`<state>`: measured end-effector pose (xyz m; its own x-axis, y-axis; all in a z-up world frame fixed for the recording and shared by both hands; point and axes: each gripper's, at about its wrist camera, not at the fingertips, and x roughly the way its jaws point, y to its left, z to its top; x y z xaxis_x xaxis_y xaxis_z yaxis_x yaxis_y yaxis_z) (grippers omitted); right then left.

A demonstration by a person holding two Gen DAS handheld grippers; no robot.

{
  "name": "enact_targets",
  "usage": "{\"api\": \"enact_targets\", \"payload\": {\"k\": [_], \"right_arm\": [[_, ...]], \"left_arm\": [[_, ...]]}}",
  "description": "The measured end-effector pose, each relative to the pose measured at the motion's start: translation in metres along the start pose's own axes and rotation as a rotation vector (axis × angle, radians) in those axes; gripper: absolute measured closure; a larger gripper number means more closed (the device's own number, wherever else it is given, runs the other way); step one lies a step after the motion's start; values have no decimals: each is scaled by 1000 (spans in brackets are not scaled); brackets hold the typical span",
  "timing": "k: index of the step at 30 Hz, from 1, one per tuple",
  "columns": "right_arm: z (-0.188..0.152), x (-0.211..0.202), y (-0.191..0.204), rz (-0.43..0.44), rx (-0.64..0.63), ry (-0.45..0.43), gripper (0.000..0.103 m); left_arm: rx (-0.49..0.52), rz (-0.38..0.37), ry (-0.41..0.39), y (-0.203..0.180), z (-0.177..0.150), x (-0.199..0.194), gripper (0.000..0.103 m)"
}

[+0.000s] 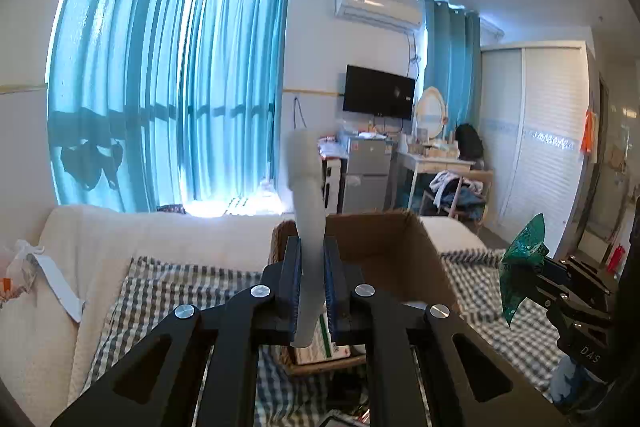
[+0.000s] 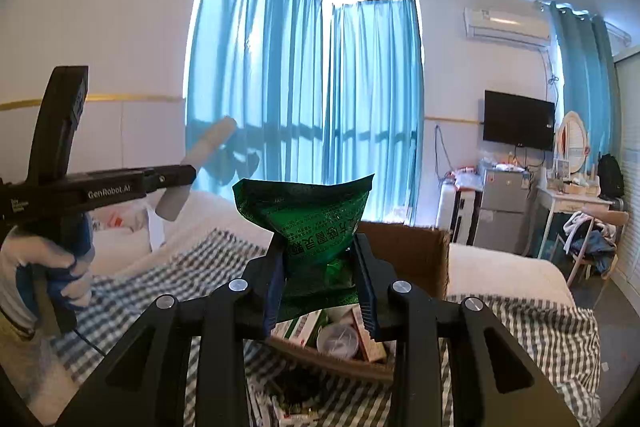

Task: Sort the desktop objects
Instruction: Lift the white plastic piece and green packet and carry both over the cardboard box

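Roughly midway, it seems: at frame centre the left gripper [image 1: 312, 283] is clamped on a grey tube [image 1: 306, 187], the right gripper [image 2: 322, 279] on a green packet [image 2: 308, 219]. Some items are already seen inside the cardboard box [image 2: 416, 251] lower centre; both held pieces aren't dropped in yet.

Two wrist fisheye views, facing roughly level across a bedroom.
Both sit close behind their fingers, sharing the open brown cardboard box [image 1: 384, 239] [image 2: 416, 251] and teal pleated curtains [image 1: 168, 87] [image 2: 304, 87].

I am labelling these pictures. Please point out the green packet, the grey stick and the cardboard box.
green packet [image 2: 316, 227]: right wrist view, printed front.
grey stick [image 1: 310, 227]: left wrist view, shaft above the pads.
cardboard box [image 1: 384, 239]: left wrist view, inner back wall.
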<state>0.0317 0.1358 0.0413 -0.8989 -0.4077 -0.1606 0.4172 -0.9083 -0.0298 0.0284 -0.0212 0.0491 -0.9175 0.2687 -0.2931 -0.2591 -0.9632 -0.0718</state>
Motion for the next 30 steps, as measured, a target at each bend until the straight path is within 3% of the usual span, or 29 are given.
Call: {"api": "enact_targets", "payload": {"k": [15,22,30], "right_arm": [[29,14,-28,-76,7,-89,72],[19,41,-37,-87,20,-68,72],[-4,87,-41,-80,8,0,72]], "left_arm": [[39,-14,-82,-16,35,25,93],[51,-9,-75,-18,24,55,93],[38,-25,-2,-13,0,99,93]]}}
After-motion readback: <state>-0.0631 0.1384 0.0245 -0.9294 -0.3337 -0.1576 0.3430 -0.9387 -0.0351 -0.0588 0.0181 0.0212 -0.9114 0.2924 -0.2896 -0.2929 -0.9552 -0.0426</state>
